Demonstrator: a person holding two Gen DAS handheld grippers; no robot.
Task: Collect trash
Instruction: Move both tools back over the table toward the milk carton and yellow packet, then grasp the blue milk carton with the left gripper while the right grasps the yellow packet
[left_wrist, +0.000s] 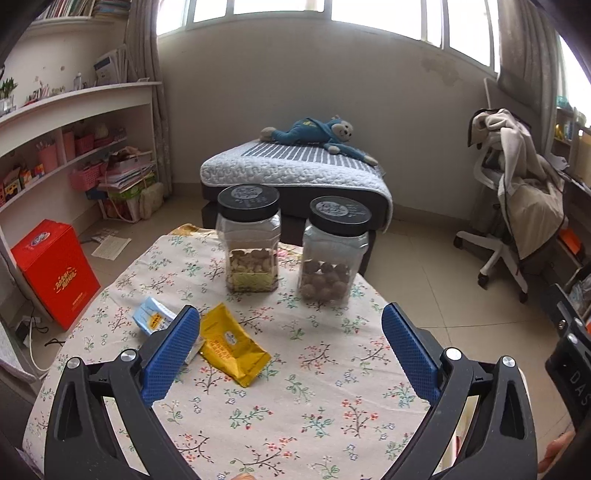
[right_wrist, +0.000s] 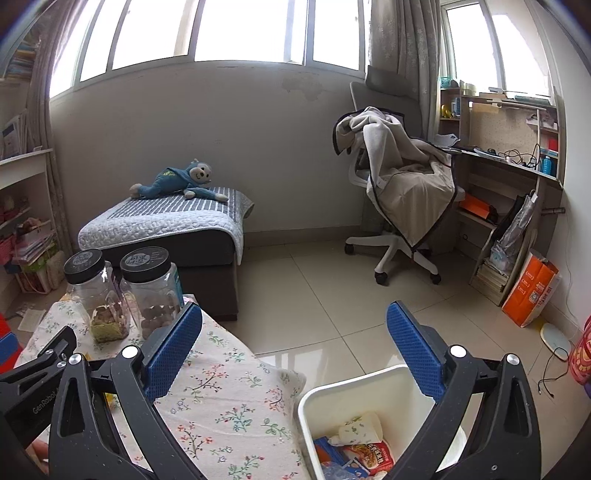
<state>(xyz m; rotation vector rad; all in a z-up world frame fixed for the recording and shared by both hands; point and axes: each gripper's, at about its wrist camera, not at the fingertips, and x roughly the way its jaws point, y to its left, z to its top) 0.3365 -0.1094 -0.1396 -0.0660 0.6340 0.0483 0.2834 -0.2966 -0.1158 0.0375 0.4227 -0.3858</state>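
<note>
A yellow snack wrapper (left_wrist: 232, 347) lies on the floral tablecloth (left_wrist: 295, 369), with a light blue carton (left_wrist: 152, 316) just left of it. My left gripper (left_wrist: 291, 332) is open and empty above the table; its left finger (left_wrist: 173, 350) partly covers the carton. My right gripper (right_wrist: 295, 332) is open and empty, held over a white bin (right_wrist: 369, 387) beside the table. The bin holds a paper cup (right_wrist: 360, 430), a red packet (right_wrist: 373, 456) and other wrappers.
Two clear jars with black lids stand at the table's far side, one with nuts (left_wrist: 251, 240) and one with brown balls (left_wrist: 332, 251). A red box (left_wrist: 55, 269) stands on the floor at left. An ottoman with a plush toy (right_wrist: 173, 218) and an office chair (right_wrist: 399, 199) are behind.
</note>
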